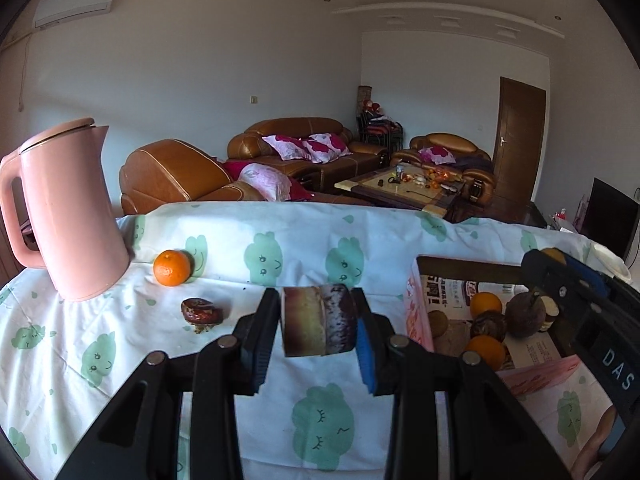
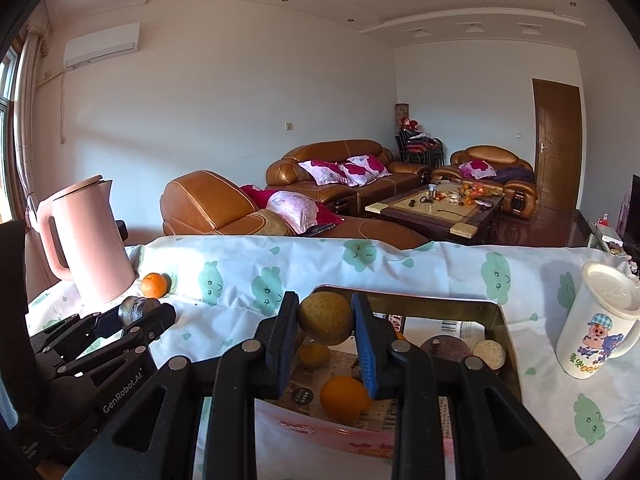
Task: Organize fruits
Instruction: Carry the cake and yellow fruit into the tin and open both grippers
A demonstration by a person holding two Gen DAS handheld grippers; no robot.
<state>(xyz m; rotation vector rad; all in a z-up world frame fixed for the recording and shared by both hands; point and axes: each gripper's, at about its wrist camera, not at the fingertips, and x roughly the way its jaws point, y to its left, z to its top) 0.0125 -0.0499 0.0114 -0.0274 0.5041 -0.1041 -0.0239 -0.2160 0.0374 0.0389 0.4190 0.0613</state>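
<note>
My left gripper (image 1: 318, 320) is shut on a cut cylindrical piece of sugarcane (image 1: 318, 320), yellow and purple, held above the tablecloth left of the box. It also shows in the right wrist view (image 2: 138, 310). My right gripper (image 2: 325, 320) is shut on a round brown fruit (image 2: 325, 318) and holds it over the open cardboard box (image 2: 498, 320). The box holds oranges (image 2: 344, 398), a dark round fruit (image 1: 525, 314) and other pieces. An orange (image 1: 172, 267) and a dark red wrinkled fruit (image 1: 201, 311) lie on the cloth.
A pink kettle (image 1: 68, 212) stands at the table's left. A white lidded mug (image 2: 602, 320) stands right of the box. The table wears a white cloth with green cloud prints (image 1: 320, 420). Sofas and a coffee table lie beyond.
</note>
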